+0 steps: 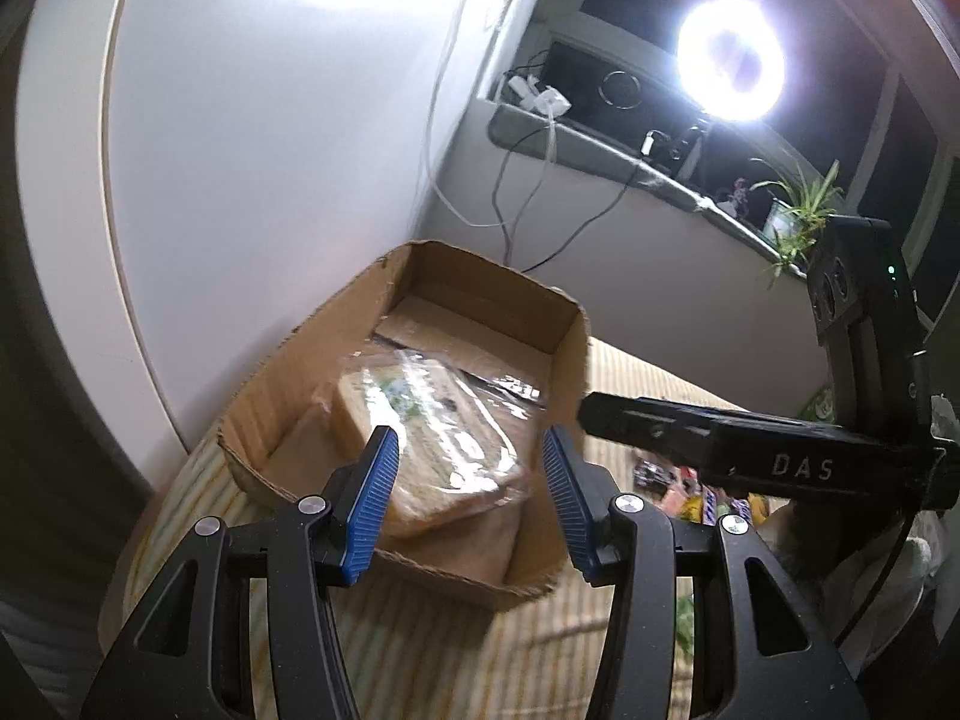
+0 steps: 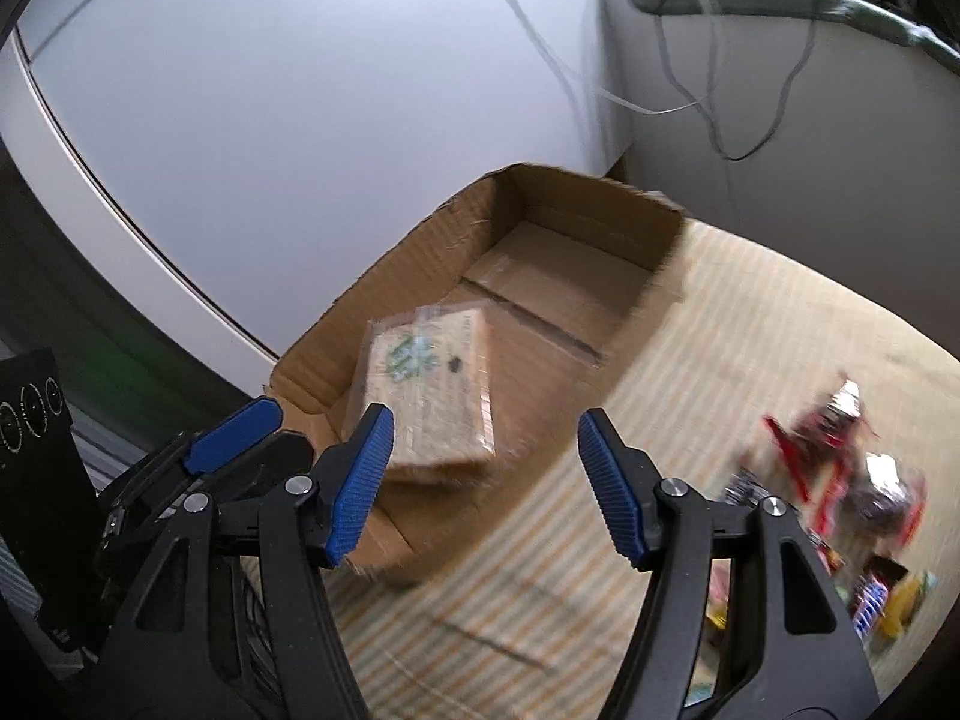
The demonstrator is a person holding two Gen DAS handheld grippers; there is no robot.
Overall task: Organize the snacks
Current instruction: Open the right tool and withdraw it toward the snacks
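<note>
An open cardboard box (image 1: 282, 384) stands on a striped mat against a white wall; it also shows in the right wrist view (image 2: 414, 264). A clear-wrapped beige snack pack (image 1: 432, 438) lies tilted inside the box near its front end, and shows in the right wrist view too (image 2: 429, 396). My left gripper (image 1: 468, 504) is open and empty just above the box's near edge. My right gripper (image 2: 480, 480) is open and empty, to the right of the box over the mat. The right gripper's black body (image 1: 750, 450) shows at the right of the left wrist view.
Several loose snack packets (image 2: 840, 480) lie on the striped mat (image 2: 540, 600) to the right of the box; a few show in the left wrist view (image 1: 702, 498). Cables (image 1: 516, 198) hang by the wall. A ring light (image 1: 729, 57) and plant (image 1: 792, 216) sit on the windowsill.
</note>
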